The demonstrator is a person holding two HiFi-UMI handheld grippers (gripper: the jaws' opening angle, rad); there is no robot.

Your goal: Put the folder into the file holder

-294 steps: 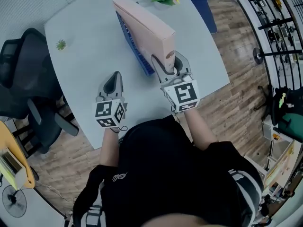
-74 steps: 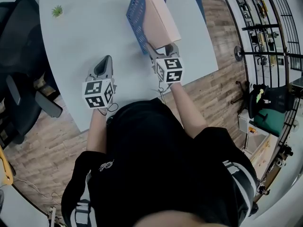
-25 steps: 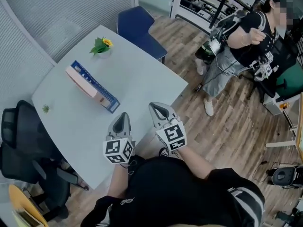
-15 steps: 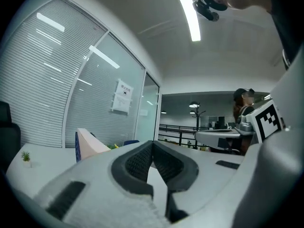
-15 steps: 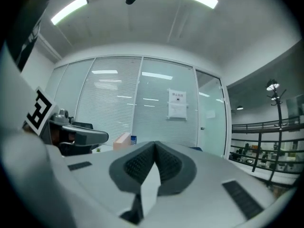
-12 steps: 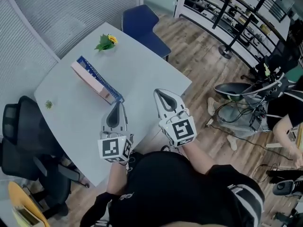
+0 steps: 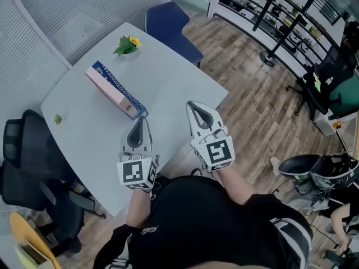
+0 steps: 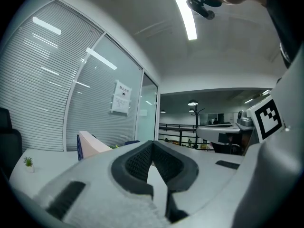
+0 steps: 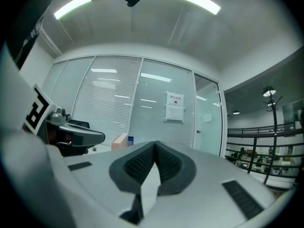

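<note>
The pink folder (image 7: 110, 88) stands on edge inside the blue file holder (image 7: 124, 92) on the far part of the pale grey table (image 7: 168, 83). Both grippers hang near the table's front edge, well apart from it. My left gripper (image 7: 141, 121) is shut with nothing in it, and my right gripper (image 7: 192, 104) is shut and empty too. In the left gripper view the left gripper (image 8: 152, 144) has its pads meeting, with the folder (image 8: 93, 143) far off at the left. The right gripper (image 9: 155, 146) points past the distant folder (image 9: 120, 140).
A potted yellow flower (image 7: 127, 45) and a tiny green plant (image 7: 58, 119) sit on the table. A black office chair (image 7: 25, 150) stands at its left, a blue chair (image 7: 168, 20) beyond it. Wooden floor, another chair (image 7: 322, 83) and a railing lie to the right.
Earlier my right gripper was at the folder in the holder; now both grippers are pulled back near the table's front edge. The person at the right has mostly left the view.
</note>
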